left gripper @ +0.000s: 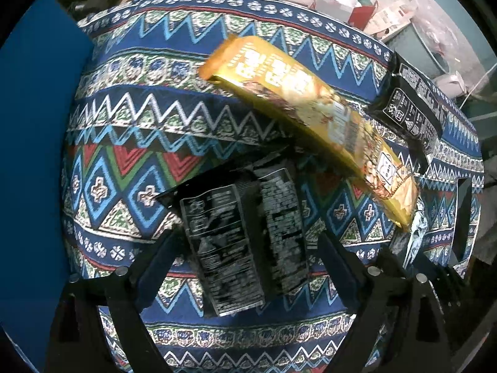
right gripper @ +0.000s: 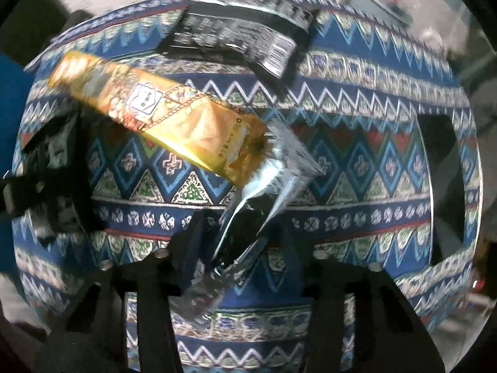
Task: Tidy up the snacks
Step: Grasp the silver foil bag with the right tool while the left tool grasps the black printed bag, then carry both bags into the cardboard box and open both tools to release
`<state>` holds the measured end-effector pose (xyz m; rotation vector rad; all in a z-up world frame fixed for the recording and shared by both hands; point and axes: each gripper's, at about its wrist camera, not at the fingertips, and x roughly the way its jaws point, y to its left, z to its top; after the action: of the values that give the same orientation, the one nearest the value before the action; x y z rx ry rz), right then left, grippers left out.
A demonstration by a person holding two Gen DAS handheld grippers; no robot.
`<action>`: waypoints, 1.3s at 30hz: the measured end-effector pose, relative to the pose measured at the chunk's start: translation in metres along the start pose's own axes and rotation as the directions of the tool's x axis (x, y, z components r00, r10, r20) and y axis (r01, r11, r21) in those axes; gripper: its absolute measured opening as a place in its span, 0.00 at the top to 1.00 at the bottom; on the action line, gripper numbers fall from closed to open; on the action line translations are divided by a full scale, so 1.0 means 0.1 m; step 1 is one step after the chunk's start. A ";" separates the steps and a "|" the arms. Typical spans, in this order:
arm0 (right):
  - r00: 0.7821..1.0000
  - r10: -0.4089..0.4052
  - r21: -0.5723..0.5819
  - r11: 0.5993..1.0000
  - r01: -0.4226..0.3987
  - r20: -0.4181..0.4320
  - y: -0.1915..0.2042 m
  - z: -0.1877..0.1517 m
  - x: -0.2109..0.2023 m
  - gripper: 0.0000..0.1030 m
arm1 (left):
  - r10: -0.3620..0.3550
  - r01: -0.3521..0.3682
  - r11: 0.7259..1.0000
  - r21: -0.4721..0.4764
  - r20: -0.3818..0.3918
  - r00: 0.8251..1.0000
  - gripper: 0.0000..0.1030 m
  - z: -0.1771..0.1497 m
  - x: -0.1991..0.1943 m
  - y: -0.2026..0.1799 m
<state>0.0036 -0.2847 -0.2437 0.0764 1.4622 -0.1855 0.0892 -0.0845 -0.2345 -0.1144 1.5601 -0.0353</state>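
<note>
My left gripper (left gripper: 245, 248) is shut on a black snack packet (left gripper: 245, 242), printed side up, held above the patterned cloth (left gripper: 124, 118). My right gripper (right gripper: 239, 248) is shut on the silver torn end (right gripper: 264, 192) of a long golden snack packet (right gripper: 174, 115), which hangs in the air and reaches to the left. The same golden packet (left gripper: 310, 115) crosses the left wrist view diagonally, above the black packet. Two more black packets (right gripper: 236, 31) lie on the cloth at the far edge; one shows in the left wrist view (left gripper: 413, 108) at the right.
A blue panel (left gripper: 34, 155) stands along the left. A dark rectangular frame (right gripper: 447, 192) lies on the cloth at the right. Beyond the table's far edge are boxes and bags (left gripper: 351, 0) on a pale floor. My left gripper's body (right gripper: 46, 180) shows at the left.
</note>
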 end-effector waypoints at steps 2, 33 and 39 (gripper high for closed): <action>1.000 -0.004 -0.033 0.999 0.004 0.001 -0.04 -0.05 -0.02 0.63 | 0.010 -0.011 1.000 0.021 0.004 1.000 0.10 0.03 0.05 -0.09; 0.975 -0.015 -0.083 0.996 0.034 0.221 -0.11 -0.15 -0.92 0.75 | -0.033 -0.011 0.966 0.257 0.167 0.985 0.44 -0.39 -0.64 -0.01; 0.961 0.026 -0.120 0.993 0.007 0.276 0.15 -0.15 -1.18 0.75 | -0.043 -0.036 0.953 0.300 0.251 0.967 0.44 -0.65 -1.00 0.09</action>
<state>-0.0198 -0.2578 -0.1292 -0.0397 1.1899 -0.0951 0.0225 -0.0694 -0.1363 0.1175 1.2799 -0.2533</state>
